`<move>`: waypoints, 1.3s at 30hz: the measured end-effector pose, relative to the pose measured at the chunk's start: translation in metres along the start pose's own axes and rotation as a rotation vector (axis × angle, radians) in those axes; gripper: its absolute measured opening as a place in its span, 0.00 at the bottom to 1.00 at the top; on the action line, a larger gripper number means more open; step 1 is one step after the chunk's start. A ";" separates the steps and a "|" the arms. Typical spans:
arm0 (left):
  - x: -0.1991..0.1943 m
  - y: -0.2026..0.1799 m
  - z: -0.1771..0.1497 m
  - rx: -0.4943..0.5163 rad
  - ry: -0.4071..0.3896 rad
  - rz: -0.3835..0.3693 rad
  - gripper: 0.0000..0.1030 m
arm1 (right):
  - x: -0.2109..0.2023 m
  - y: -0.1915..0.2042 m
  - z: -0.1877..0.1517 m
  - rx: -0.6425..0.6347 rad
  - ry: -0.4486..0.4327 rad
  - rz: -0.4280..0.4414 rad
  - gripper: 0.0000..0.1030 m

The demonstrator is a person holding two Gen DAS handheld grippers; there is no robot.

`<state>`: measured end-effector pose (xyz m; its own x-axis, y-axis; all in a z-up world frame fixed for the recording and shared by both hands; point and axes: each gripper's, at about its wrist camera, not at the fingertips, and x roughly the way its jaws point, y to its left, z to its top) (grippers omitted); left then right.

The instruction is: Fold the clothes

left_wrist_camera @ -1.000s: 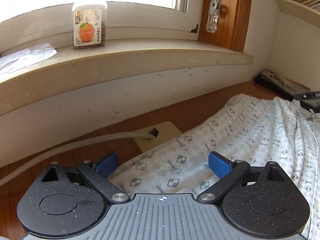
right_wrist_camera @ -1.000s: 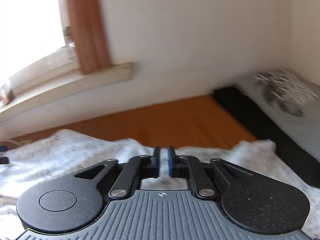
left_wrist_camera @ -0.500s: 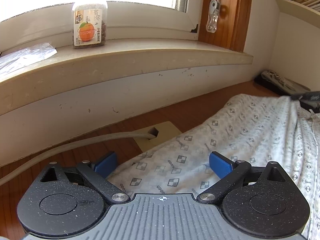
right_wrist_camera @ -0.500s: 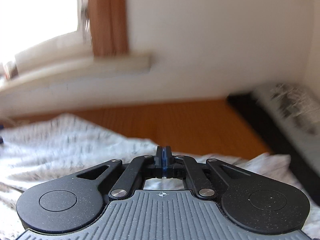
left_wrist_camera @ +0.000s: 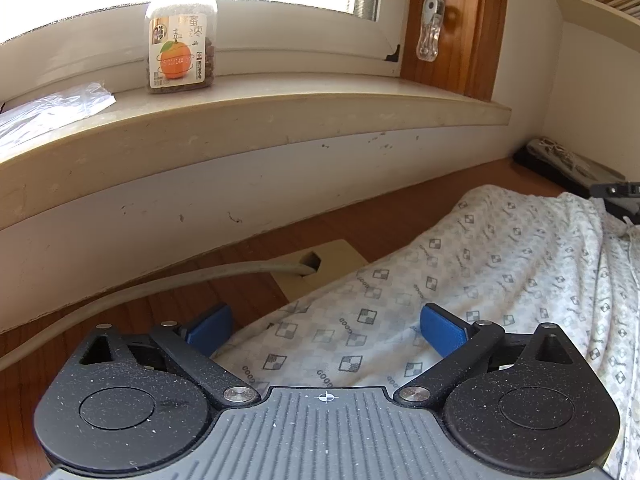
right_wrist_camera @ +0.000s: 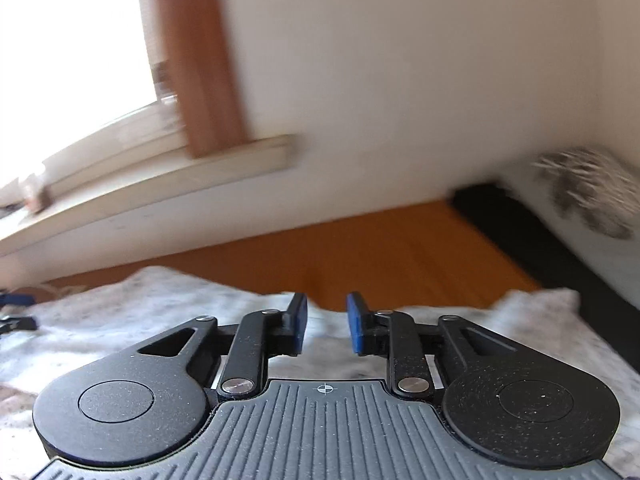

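A white garment point(left_wrist_camera: 472, 280) printed with small grey checker squares lies spread on the wooden floor point(left_wrist_camera: 400, 220). My left gripper point(left_wrist_camera: 326, 326) hovers over its near corner with the blue pads wide apart, open, nothing between them. In the right wrist view the same garment point(right_wrist_camera: 160, 304) lies blurred under my right gripper point(right_wrist_camera: 326, 320), whose pads stand a little apart, open, over the cloth's far edge. The tip of the right gripper point(left_wrist_camera: 616, 196) shows at the far right of the left wrist view.
A windowsill point(left_wrist_camera: 240, 120) carries a jar with an orange label point(left_wrist_camera: 180, 48) and a clear plastic bag point(left_wrist_camera: 52, 108). A grey cable point(left_wrist_camera: 160, 284) runs into a beige floor plate point(left_wrist_camera: 320, 268). A dark-edged mat with a patterned item point(right_wrist_camera: 584, 196) lies at the right.
My right gripper was shut half a second ago and has now opened a little while swinging sideways over the garment. The left gripper has stayed open and still.
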<state>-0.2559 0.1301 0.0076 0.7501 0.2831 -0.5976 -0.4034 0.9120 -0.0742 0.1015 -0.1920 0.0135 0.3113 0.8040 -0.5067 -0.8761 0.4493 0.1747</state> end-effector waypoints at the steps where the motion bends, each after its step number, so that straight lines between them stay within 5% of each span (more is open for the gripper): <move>1: 0.000 0.000 0.000 0.001 0.000 0.000 0.98 | 0.003 0.005 0.000 -0.017 0.008 0.012 0.24; 11: 0.001 -0.001 0.000 0.016 0.012 -0.002 1.00 | 0.017 -0.004 -0.010 -0.134 0.120 -0.215 0.22; 16: -0.002 -0.003 -0.002 0.032 0.000 0.003 1.00 | 0.008 0.009 -0.009 -0.167 0.026 -0.120 0.24; 24: -0.040 0.007 -0.011 0.104 0.016 0.046 1.00 | 0.024 0.026 -0.014 -0.244 0.068 -0.028 0.35; 31: -0.075 0.013 -0.008 -0.003 -0.040 0.078 1.00 | 0.032 0.019 -0.024 -0.234 0.082 0.005 0.43; 34: -0.070 -0.013 -0.007 -0.020 -0.084 -0.003 1.00 | 0.034 0.018 -0.026 -0.232 0.087 0.013 0.50; 39: -0.041 -0.062 -0.014 -0.006 -0.038 -0.109 1.00 | 0.034 0.017 -0.026 -0.234 0.091 0.015 0.52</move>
<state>-0.2691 0.0573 0.0255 0.8088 0.1939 -0.5552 -0.3216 0.9362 -0.1415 0.0878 -0.1671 -0.0226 0.2725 0.7669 -0.5811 -0.9450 0.3268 -0.0120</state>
